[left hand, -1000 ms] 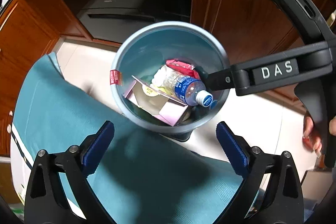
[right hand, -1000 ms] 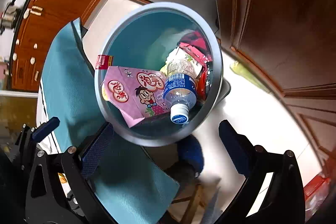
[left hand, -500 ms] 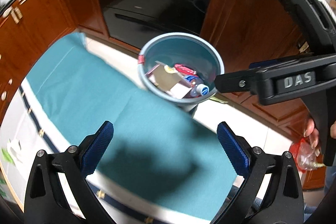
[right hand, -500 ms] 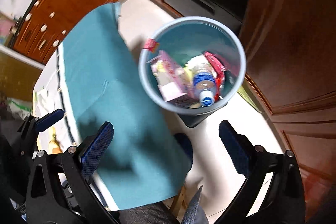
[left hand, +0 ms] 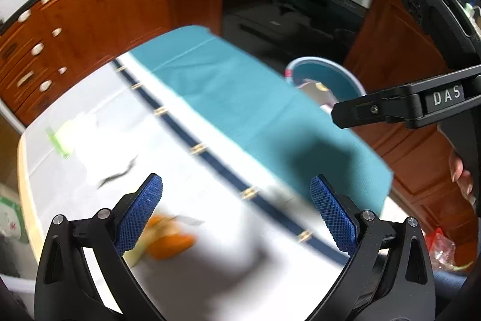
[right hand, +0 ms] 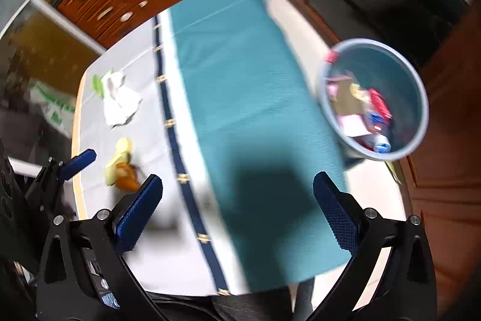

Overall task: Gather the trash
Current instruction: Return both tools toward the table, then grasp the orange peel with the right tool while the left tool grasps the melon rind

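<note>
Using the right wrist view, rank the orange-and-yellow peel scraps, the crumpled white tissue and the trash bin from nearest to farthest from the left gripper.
1. Peel scraps, just beside the left gripper.
2. Crumpled white tissue, farther up the table.
3. Trash bin, far right, off the table.

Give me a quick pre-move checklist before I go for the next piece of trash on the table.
1. Left gripper open with nothing held: ok.
2. Right gripper open with nothing held: ok.
3. Trash left on the table: orange and yellow peel scraps and a crumpled white tissue: ok, both in view.
4. Peel scraps sit close to the left gripper in its own view: ok.
5. Bin upright beside the table, room left inside: ok.
6. Image sharpness for a precise grasp: not ok, both views are motion blurred.
</note>
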